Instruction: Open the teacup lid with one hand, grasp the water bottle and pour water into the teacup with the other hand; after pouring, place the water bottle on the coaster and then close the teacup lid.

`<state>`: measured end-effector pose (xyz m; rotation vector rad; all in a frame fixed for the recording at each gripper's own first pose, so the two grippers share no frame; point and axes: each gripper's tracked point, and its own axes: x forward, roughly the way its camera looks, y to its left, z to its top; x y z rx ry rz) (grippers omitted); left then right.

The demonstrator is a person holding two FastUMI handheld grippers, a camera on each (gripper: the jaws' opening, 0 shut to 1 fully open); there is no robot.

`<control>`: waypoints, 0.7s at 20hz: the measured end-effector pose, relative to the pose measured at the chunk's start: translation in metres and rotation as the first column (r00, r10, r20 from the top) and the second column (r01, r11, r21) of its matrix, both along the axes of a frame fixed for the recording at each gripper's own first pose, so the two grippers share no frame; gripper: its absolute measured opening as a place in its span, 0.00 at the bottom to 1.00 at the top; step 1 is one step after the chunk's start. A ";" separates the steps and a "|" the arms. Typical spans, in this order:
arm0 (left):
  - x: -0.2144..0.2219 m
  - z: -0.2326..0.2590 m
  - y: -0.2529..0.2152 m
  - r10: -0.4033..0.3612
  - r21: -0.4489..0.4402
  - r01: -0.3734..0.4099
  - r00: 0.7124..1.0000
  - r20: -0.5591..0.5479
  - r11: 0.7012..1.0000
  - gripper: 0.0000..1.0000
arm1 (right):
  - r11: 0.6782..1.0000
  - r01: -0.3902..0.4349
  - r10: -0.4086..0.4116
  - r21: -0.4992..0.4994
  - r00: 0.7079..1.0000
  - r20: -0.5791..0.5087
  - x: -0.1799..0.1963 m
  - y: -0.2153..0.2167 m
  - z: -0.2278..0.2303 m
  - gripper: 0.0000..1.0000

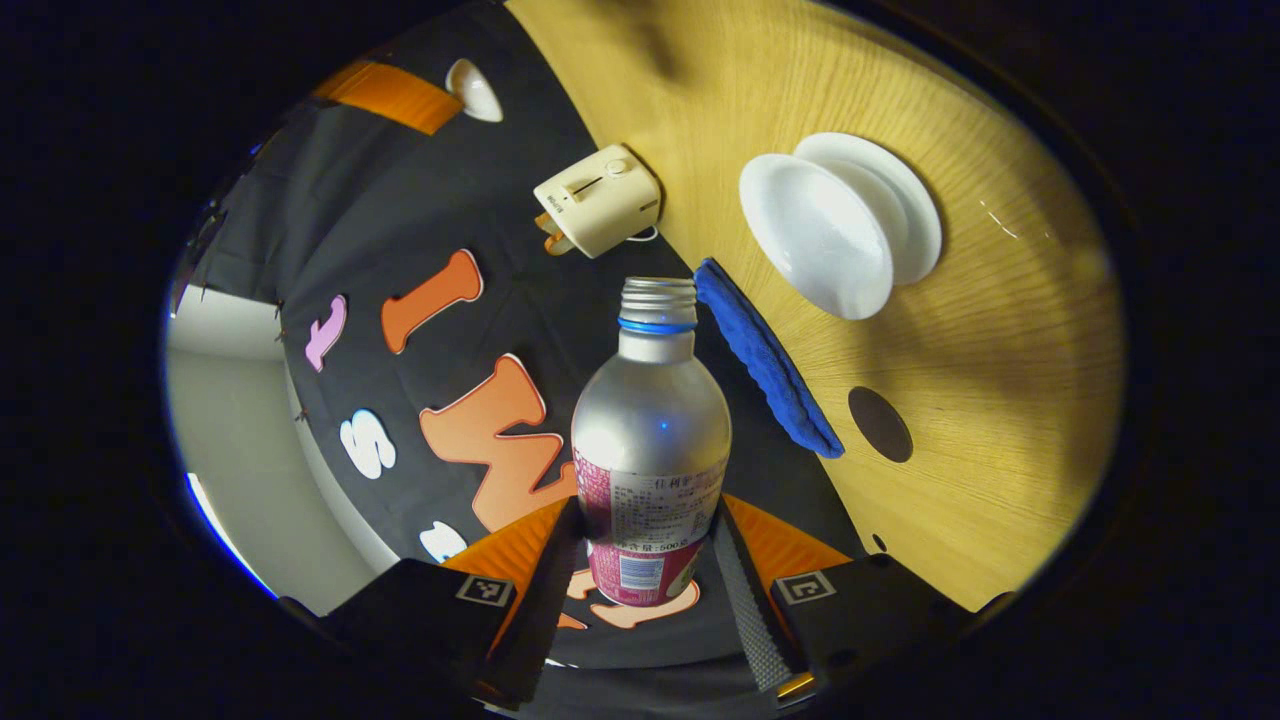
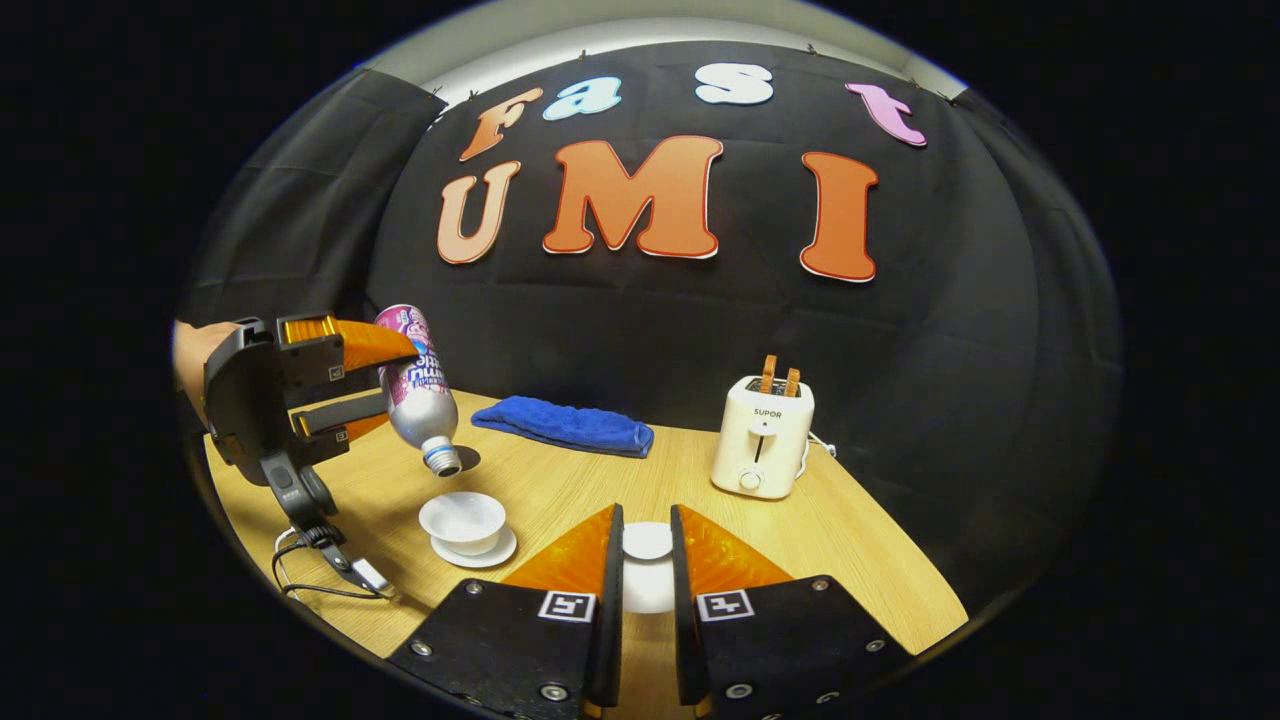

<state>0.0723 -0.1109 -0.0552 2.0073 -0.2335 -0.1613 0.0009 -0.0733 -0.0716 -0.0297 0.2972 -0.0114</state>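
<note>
open tabletop (image 2: 600,480) between teacup (image 2: 462,519) and toaster (image 2: 762,437). blue cloth (image 2: 563,424) lies flat along the back edge, a low obstacle. left gripper (image 2: 385,385) with the tilted water bottle (image 2: 418,393) takes up the air above and left of the cup. cable (image 2: 320,570) trails over the near-left corner. the lid (image 2: 647,541) sits between the right gripper (image 2: 645,570) fingers.

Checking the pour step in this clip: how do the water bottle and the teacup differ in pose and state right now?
The water bottle is tilted mouth-down in the air, clamped in the left claw; the teacup sits upright on its saucer. The bottle is silvery with a printed label; the teacup is plain white. Both are open: bottle capless, teacup lidless.
</note>
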 end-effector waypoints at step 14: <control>-0.010 0.081 0.054 0.150 -0.917 -0.002 0.987 0.063 0.398 0.79 | 0.998 -0.040 0.038 0.057 0.999 0.030 0.011 0.036 0.012 0.23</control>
